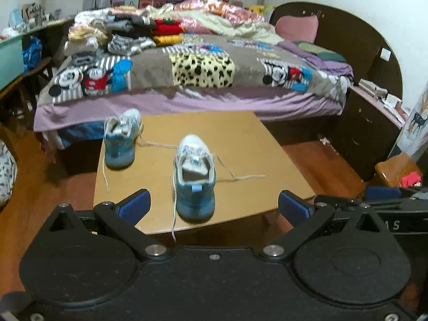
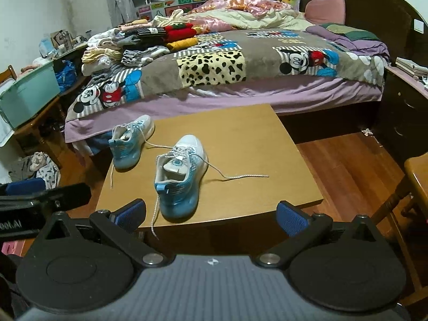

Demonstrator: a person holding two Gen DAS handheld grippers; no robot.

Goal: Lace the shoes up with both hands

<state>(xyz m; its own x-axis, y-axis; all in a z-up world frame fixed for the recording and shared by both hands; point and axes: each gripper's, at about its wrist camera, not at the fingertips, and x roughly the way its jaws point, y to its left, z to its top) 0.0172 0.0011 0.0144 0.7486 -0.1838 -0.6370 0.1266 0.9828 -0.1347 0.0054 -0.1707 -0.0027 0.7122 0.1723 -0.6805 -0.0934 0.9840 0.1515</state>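
Two blue-and-white sneakers stand on a low brown table (image 1: 240,139) (image 2: 240,139), heels toward me. The near shoe (image 1: 195,176) (image 2: 179,176) has loose laces: one lace end (image 1: 174,214) (image 2: 154,214) hangs over the table's front edge, the other lace end (image 1: 248,177) (image 2: 246,177) trails right on the tabletop. The far shoe (image 1: 120,139) (image 2: 129,141) sits at the table's left side, laces loose too. My left gripper (image 1: 214,206) is open, just short of the near shoe's heel. My right gripper (image 2: 211,215) is open at the table's front edge, holding nothing.
A bed (image 1: 187,80) (image 2: 227,75) with a patterned blanket and folded clothes stands right behind the table. A dark nightstand (image 1: 374,123) is at right, a wooden chair (image 2: 417,176) at near right, a green bin (image 2: 26,93) at left. Wooden floor surrounds the table.
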